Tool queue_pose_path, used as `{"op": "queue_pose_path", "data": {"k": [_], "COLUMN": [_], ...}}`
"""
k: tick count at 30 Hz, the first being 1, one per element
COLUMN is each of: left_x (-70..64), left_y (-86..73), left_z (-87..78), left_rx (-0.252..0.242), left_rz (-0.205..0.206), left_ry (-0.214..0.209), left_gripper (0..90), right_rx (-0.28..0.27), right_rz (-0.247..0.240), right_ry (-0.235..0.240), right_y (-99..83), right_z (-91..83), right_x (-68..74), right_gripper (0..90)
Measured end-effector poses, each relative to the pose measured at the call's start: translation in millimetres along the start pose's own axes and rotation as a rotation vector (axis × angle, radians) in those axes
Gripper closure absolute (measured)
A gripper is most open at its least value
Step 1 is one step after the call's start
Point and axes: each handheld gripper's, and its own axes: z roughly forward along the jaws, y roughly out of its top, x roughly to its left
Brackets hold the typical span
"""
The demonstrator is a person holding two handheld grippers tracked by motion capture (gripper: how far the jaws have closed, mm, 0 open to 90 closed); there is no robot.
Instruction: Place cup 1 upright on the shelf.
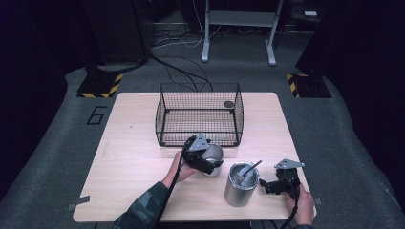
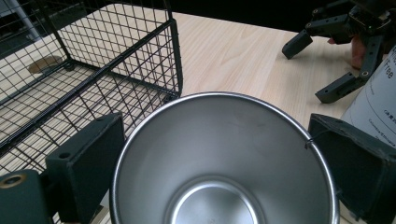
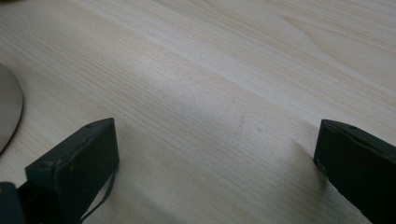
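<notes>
My left gripper is shut on a small steel cup, just in front of the near right corner of the black wire basket. In the left gripper view the empty cup sits between both jaws, its rim touching each, and the basket stands to the left. A taller steel tumbler with a metal utensil in it stands near the front edge. My right gripper is open beside it, low over the table. The right gripper view has bare wood between the jaws.
The light wood table has free room on its left half. A dark round spot lies inside the basket's far right corner. Cables and a metal stand are on the floor behind. Both forearms come in from the bottom edge.
</notes>
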Motion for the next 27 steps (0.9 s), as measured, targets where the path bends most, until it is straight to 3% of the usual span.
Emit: {"op": "queue_pose_path", "data": {"k": [15, 27], "left_x": [-2.1, -2.9], "left_y": [2.8, 10.8], "left_z": [-11.3, -30.9], "left_rx": [-0.005, -0.004], "left_rz": [0.006, 0.015], "left_ry": [-0.001, 0.001], "left_gripper": [6.5, 6.5], "right_rx": [0.0, 0.001], "right_rz": [0.001, 0.003], "right_ry": [0.0, 0.0], "right_y": [0.0, 0.0], "right_z": [0.0, -0.1], "right_x": [0.1, 0.2], "right_gripper": [0.0, 0.0]}}
